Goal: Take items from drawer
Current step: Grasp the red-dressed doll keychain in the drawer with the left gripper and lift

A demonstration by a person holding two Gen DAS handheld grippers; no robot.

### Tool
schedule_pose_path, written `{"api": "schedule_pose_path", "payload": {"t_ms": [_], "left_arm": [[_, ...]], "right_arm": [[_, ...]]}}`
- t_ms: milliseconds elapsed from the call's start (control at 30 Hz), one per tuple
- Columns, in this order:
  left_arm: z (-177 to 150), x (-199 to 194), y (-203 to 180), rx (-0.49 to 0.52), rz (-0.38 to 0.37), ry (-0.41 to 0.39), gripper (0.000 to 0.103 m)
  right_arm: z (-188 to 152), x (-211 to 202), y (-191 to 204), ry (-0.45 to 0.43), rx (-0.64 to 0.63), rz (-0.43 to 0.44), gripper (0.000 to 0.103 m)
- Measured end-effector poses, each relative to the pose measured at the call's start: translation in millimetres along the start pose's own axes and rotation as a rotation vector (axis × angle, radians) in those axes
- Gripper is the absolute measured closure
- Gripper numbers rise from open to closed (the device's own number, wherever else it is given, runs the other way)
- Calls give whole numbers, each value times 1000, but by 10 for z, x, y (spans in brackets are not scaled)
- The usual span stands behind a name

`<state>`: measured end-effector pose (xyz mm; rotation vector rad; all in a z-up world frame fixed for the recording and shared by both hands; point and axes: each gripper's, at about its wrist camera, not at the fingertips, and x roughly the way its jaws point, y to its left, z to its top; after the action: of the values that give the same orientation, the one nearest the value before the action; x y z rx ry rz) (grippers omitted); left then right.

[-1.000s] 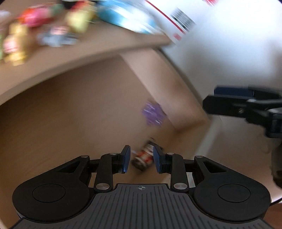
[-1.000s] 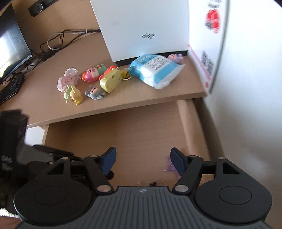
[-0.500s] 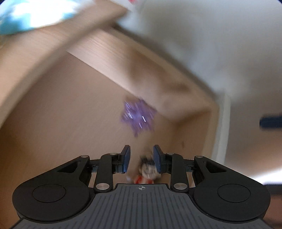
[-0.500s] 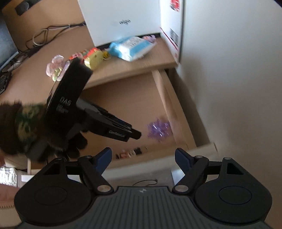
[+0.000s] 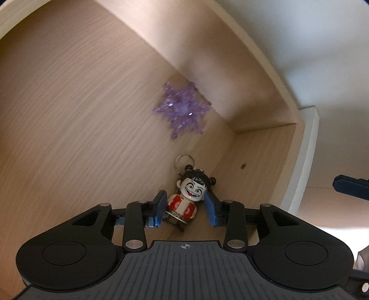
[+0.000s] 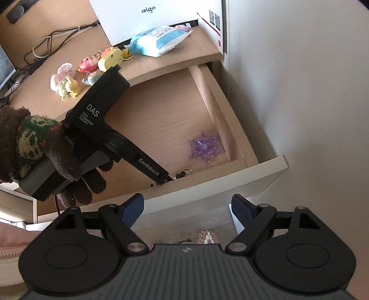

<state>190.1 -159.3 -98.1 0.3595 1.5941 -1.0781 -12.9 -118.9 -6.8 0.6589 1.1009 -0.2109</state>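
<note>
The wooden drawer (image 6: 161,115) is pulled out. In its near right corner lies a small figurine keychain (image 5: 193,187) with black hair buns and a red and white outfit. A purple snowflake ornament (image 5: 182,110) (image 6: 204,150) rests further in, by the right wall. My left gripper (image 5: 185,200) reaches down into the corner. Its jaws are opening, with the figurine between the blue pads and a gap beside it. In the right wrist view a gloved hand (image 6: 46,147) holds the left gripper (image 6: 166,178). My right gripper (image 6: 186,207) hovers in front of the drawer, its jaws opening on nothing.
On the desk top (image 6: 161,62) sit several small toys (image 6: 92,67), a blue packet (image 6: 159,40) and a white box (image 6: 147,18). Cables (image 6: 53,39) trail at the back left. A white wall (image 6: 299,92) runs close along the drawer's right side.
My left gripper has come down into the drawer's corner over the figurine, and its jaws stand wider. My right gripper has drawn back to the drawer front and spread wider.
</note>
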Motion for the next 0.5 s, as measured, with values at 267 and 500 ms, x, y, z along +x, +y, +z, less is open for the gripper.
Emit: {"api": "schedule_pose_path", "payload": {"t_ms": [267,500], "left_arm": [[-198,-180,128,-43,-1,-83,74],[-721,-758,420,-227,15,-280,74]], "right_arm": [[75,-42,-26,-13,18,-45,19],[391,145,-3,-18,35,-4,19]]}}
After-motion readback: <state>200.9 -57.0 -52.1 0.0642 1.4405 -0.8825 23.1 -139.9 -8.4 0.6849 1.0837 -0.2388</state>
